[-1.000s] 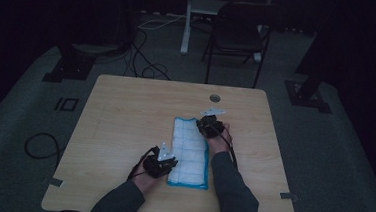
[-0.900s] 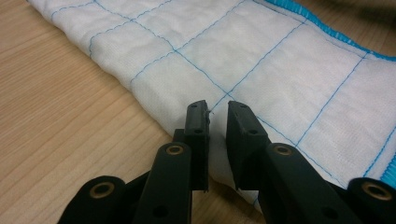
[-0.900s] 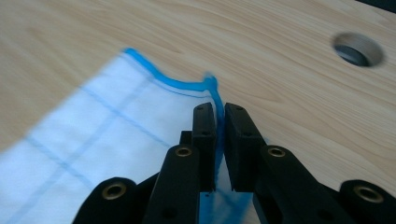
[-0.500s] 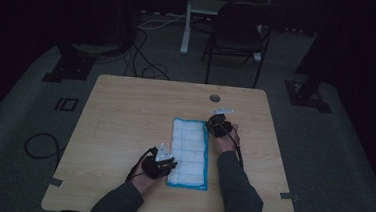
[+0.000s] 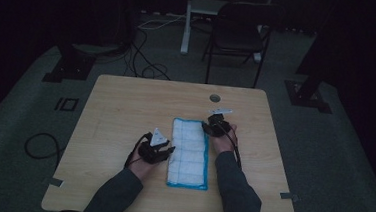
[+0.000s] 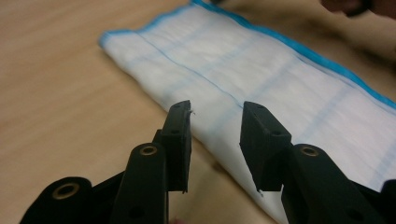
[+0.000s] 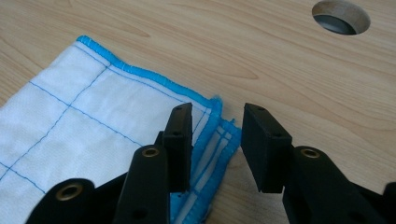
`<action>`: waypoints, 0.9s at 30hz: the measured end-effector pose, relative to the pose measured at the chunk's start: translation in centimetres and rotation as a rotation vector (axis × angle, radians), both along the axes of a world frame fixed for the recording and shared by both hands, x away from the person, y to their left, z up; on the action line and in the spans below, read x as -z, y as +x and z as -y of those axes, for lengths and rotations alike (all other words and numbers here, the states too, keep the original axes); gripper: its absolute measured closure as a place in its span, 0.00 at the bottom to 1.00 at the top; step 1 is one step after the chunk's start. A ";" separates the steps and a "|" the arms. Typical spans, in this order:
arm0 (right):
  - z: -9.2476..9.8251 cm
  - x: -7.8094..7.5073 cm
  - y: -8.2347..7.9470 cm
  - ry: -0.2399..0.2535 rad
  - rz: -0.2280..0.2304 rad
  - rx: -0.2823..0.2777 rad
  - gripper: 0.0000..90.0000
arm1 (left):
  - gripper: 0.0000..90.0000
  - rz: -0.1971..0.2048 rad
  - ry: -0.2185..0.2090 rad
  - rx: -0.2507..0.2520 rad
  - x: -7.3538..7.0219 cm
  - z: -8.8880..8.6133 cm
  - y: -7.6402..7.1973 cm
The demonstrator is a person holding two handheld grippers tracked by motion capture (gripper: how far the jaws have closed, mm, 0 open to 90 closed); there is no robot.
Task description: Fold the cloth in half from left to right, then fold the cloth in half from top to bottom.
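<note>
Lies flat near the middle of the wooden bench point(image 5: 125, 111), folded into a long narrow strip: a white cloth point(image 5: 189, 151) with thin blue grid lines and a bright blue stitched hem, running lengthwise away from the person. Nothing on top of it, nothing blocking either side.

Beyond the cloth's far end, a round cable hole point(image 5: 214, 97) cut through the bench top, seen again in the right gripper view point(image 7: 341, 17), well apart from the cloth corner. Past the far edge of the bench, on the grey carpet, a dark folding chair point(image 5: 238, 37), a pale upright post point(image 5: 187, 20) and loose cables point(image 5: 144, 58); at either side, black floor stands point(image 5: 68, 65). On the floor to the left, a coiled black cable point(image 5: 40, 146).

Left hand-held gripper point(image 5: 163, 152) at the cloth's left long edge, near its nearer half; jaws just been opening, now released, parted over the folded edge point(image 6: 215, 135) with cloth showing in the gap but no pad pressing on it.

Right hand-held gripper point(image 5: 209, 127) at the far right corner of the cloth; jaws likewise just been opening, now released, standing apart with the layered blue-hemmed corner point(image 7: 219, 130) lying on the bench between them, untouched by the pads.

No containers in sight.
</note>
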State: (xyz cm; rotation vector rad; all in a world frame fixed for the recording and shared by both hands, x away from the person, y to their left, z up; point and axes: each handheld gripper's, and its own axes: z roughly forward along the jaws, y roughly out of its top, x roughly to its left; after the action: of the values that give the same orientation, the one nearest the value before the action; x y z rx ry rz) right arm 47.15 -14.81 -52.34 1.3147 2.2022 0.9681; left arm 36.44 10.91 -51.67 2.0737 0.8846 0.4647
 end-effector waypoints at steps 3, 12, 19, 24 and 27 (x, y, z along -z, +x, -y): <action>0.0 -0.1 0.0 -0.002 0.001 -0.001 0.70 | 0.71 0.012 -0.003 -0.017 -0.4 -0.2 1.2; 0.1 0.0 0.1 -0.008 0.000 -0.001 0.69 | 0.69 0.010 -0.025 -0.082 -0.6 -0.4 4.8; 0.0 0.3 0.3 0.005 -0.010 0.010 0.66 | 0.69 -0.047 -0.036 -0.132 -0.2 -0.2 7.7; 0.0 0.5 0.5 0.012 -0.020 0.028 0.65 | 0.68 -0.058 -0.032 -0.163 -0.3 0.3 9.3; 0.2 0.5 0.6 0.022 -0.028 0.043 0.64 | 0.68 -0.070 -0.034 -0.179 -0.2 0.5 10.0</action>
State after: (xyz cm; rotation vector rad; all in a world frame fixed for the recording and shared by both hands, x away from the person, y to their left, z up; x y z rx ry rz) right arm 47.80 -14.98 -52.86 1.3874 2.1808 0.9664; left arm 46.49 10.38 -51.42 1.9992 1.1188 0.4706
